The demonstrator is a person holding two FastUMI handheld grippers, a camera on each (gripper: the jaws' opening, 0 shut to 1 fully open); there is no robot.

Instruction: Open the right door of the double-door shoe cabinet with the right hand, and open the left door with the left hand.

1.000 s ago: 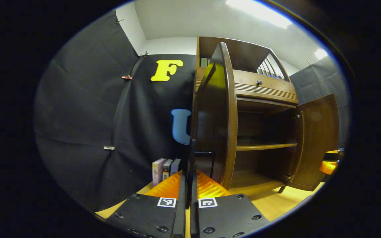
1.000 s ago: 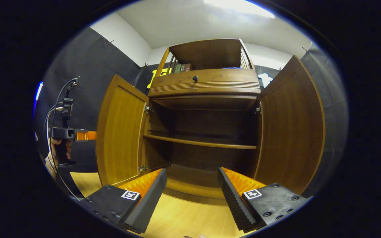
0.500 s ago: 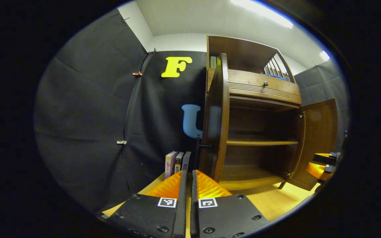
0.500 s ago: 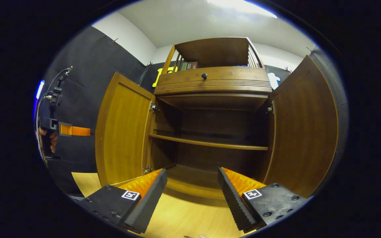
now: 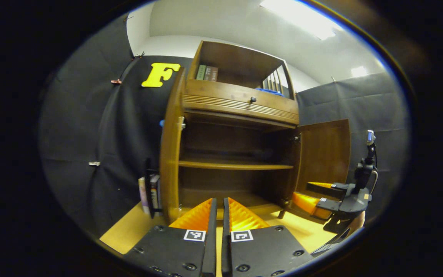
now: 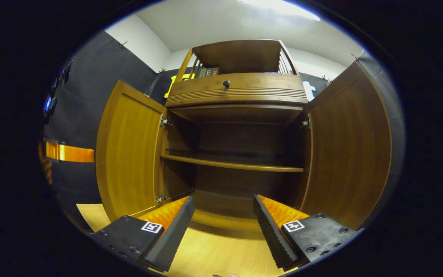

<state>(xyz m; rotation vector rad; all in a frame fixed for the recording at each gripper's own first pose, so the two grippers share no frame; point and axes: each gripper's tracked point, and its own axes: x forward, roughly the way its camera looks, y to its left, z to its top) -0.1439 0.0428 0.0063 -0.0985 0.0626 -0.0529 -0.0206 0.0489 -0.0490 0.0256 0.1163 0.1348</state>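
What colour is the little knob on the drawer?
Black; the knob shows best in the right gripper view.

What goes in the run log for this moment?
left door open | right door open | left claw shut, empty | right claw open, empty

The left gripper [image 5: 218, 209] has let go of the left door [image 6: 127, 148] and drawn back to face the shoe cabinet [image 5: 229, 154] (fingers closed on nothing); that door now stands wider.
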